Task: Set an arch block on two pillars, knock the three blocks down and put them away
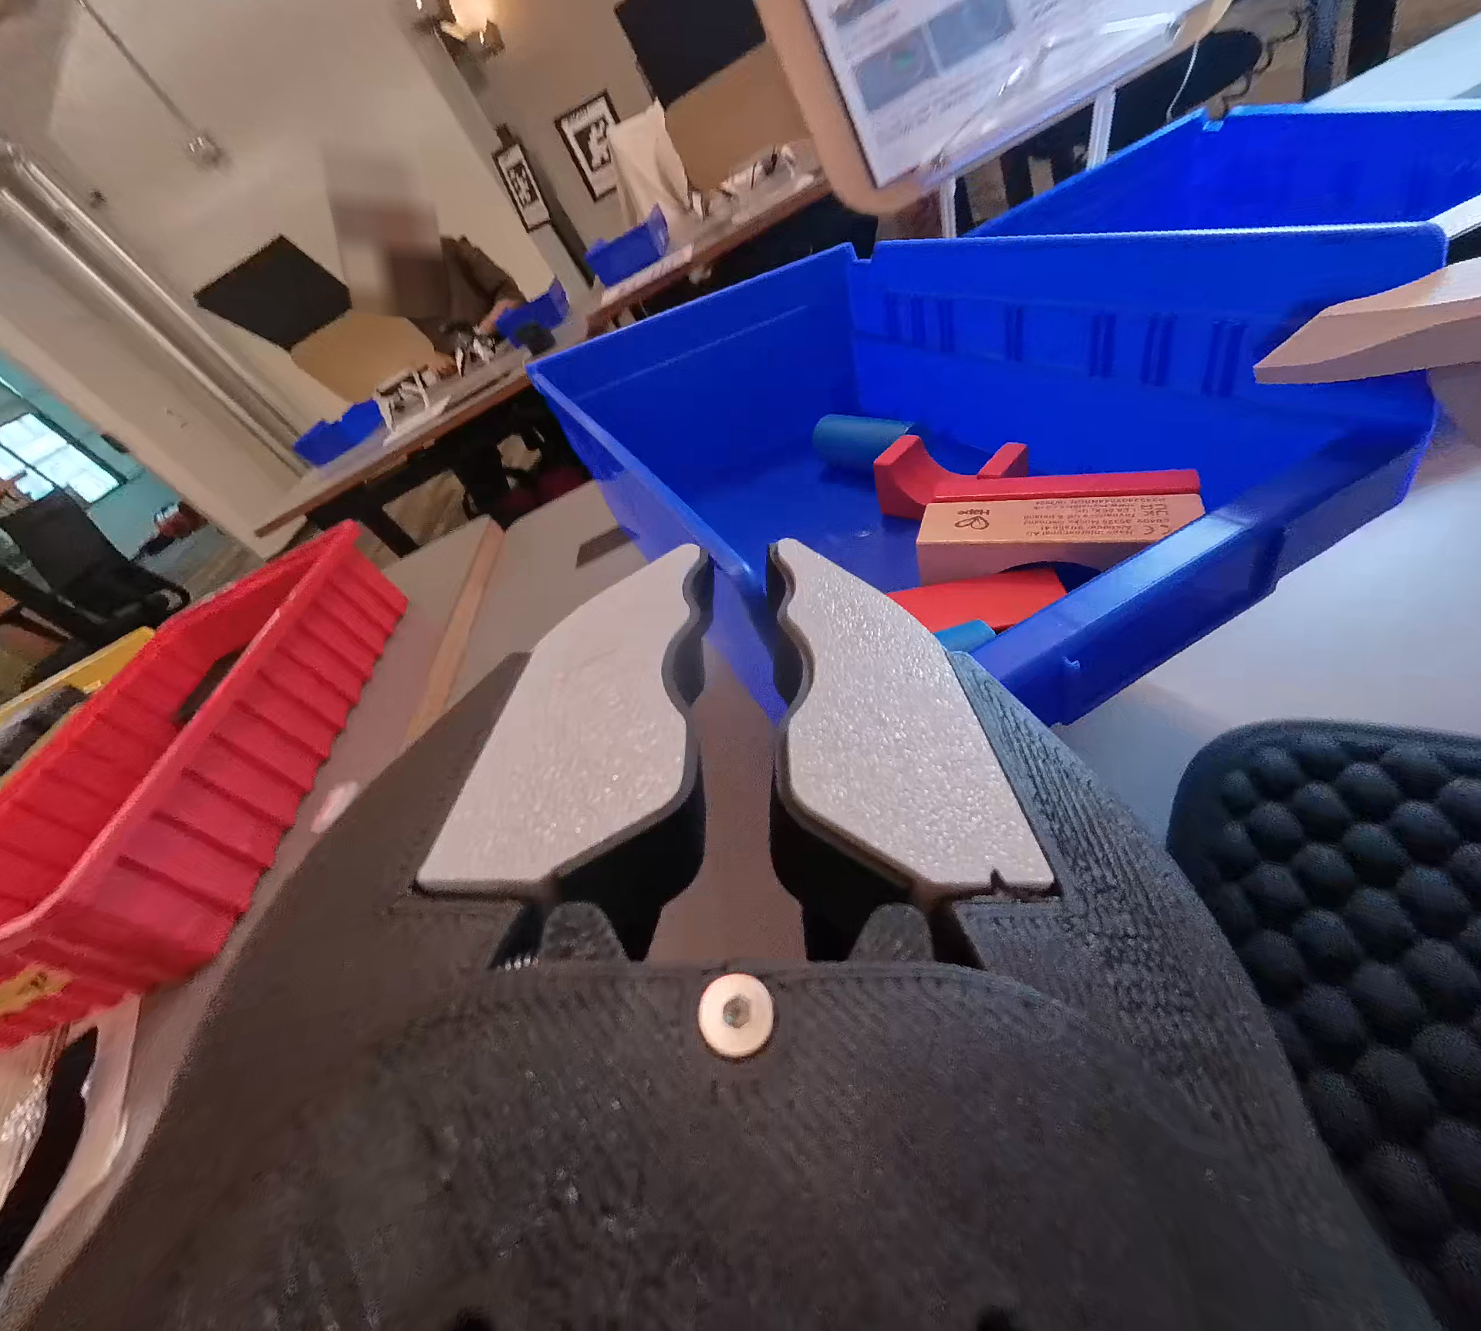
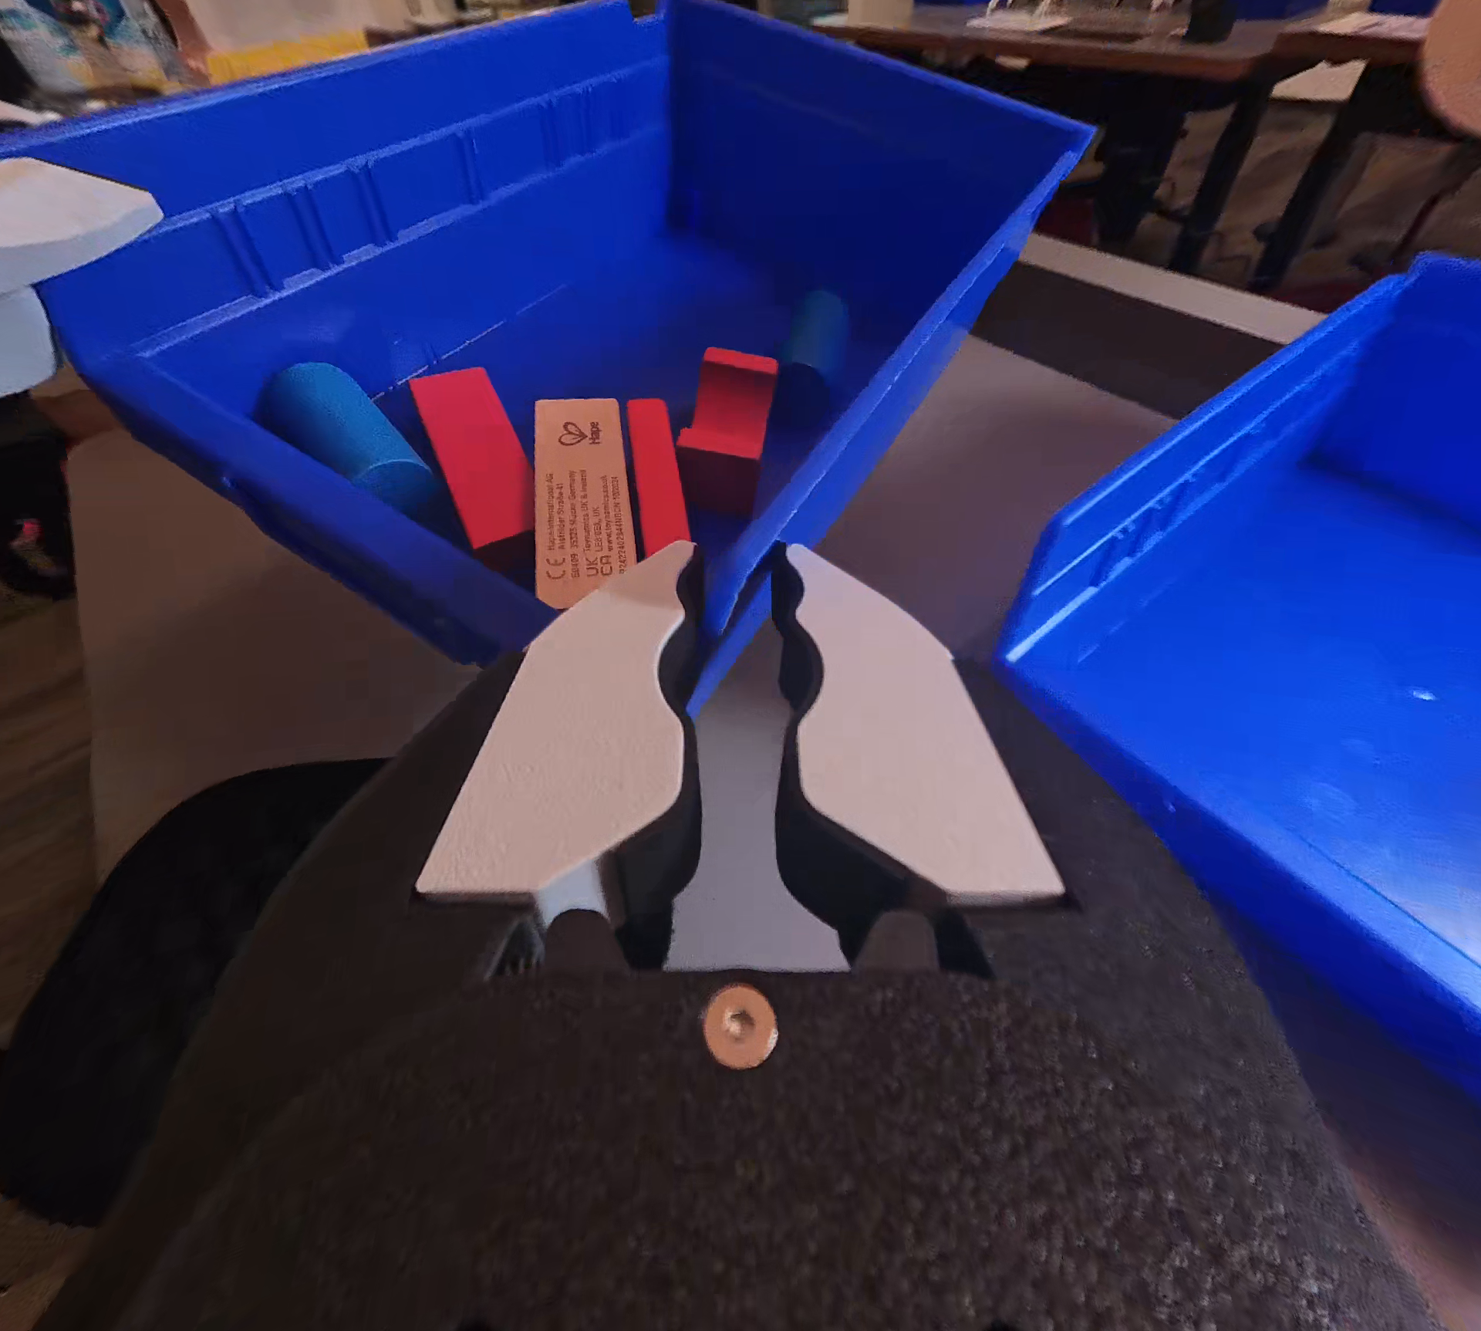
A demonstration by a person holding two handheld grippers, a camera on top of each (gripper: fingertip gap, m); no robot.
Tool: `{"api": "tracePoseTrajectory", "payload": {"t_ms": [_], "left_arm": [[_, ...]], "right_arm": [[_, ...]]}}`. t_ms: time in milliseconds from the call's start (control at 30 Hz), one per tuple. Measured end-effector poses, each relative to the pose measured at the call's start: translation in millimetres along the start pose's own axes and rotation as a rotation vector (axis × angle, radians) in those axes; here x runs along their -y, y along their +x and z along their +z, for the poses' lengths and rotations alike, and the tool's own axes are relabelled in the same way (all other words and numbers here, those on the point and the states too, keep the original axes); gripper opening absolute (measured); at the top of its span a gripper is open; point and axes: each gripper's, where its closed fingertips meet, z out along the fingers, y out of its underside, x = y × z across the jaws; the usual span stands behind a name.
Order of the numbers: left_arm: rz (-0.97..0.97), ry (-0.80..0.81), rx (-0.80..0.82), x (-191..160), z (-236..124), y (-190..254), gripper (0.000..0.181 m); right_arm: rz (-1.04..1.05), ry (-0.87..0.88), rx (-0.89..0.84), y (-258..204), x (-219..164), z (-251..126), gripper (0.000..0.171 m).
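Blocks all lie in the blue bin (image 2: pixel 385 122); nothing is built on the table, so either the job has not begun or it is finished.

Inside are two blue cylinders (image 2: pixel 345 435), red pieces, a red arch block (image 2: pixel 725 427) and a plain wooden block (image 2: pixel 583 491) with print on it. Left gripper (image 1: pixel 737 559) and right gripper (image 2: pixel 733 559) each hold nothing, fingers nearly closed with a thin gap, near the bin's near corner. A second blue bin (image 2: pixel 1250 651) sits to the right, cut off. Blocks under others are partly hidden.
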Motion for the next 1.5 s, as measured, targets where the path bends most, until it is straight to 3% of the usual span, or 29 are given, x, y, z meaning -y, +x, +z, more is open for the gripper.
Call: {"api": "tracePoseTrajectory", "payload": {"t_ms": [267,333,367,400,433,567,700,767,800,833,933,1167,1267,1367,1500], "left_arm": [[-0.055,-0.101,0.04,-70.0,35.0,-7.2,0.012],[-0.087,-0.118,0.053,-78.9,44.2,-9.5,0.012],[-0.085,-0.166,0.049,-86.3,47.3,-10.3,0.017],[-0.08,-0.17,0.057,-85.9,49.0,-12.6,0.032],[-0.066,-0.136,0.056,-77.4,47.9,-12.5,0.033],[0.081,-0.127,-0.133,-50.6,48.1,26.4,0.038],[0.198,-0.356,-0.386,-79.2,64.9,85.4,0.057],[0.321,-0.435,-0.405,-96.3,77.9,100.3,0.057],[0.355,-0.484,-0.428,-106.0,83.3,108.0,0.058],[0.352,-0.487,-0.486,-107.3,85.9,120.3,0.05],[0.378,-0.506,-0.551,-107.0,92.6,133.2,0.026],[0.383,-0.519,-0.588,-107.6,98.5,133.6,0.028],[0.451,-0.632,-0.595,-132.4,94.3,131.1,0.058],[0.486,-0.627,-0.528,-138.4,104.2,122.4,0.038],[0.452,-0.61,-0.512,-136.4,120.4,123.7,0.035]], "right_arm": [[-0.055,-0.203,0.07,10.3,-56.1,59.2,0.02],[-0.056,-0.211,0.068,14.5,-55.2,58.1,0.032],[-0.062,-0.203,0.08,15.6,-51.7,52.0,0.036],[-0.079,-0.195,0.093,17.7,-47.3,43.6,0.042],[-0.109,-0.198,0.093,22.9,-43.5,34.5,0.046],[-0.275,-0.324,0.022,68.5,-39.9,4.3,0.061],[-0.424,-0.599,-0.049,119.4,-69.0,-5.9,0.073],[-0.493,-0.746,-0.051,140.0,-95.2,-6.5,0.07],[-0.546,-0.791,-0.067,151.7,-105.7,-5.1,0.059],[-0.609,-0.824,-0.082,162.4,-115.1,-4.8,0.045],[-0.764,-0.795,-0.074,168.6,-120.2,-8.1,0.034],[-0.7,-0.815,-0.171,175.4,-135.3,-69.8,0.033],[-0.658,-0.812,-0.23,191.7,-142.1,-102.0,0.033],[-0.627,-0.806,-0.285,220.2,-146.6,-128.6,0.034],[-0.613,-0.798,-0.327,263.8,-148.5,-148.3,0.034]]}}
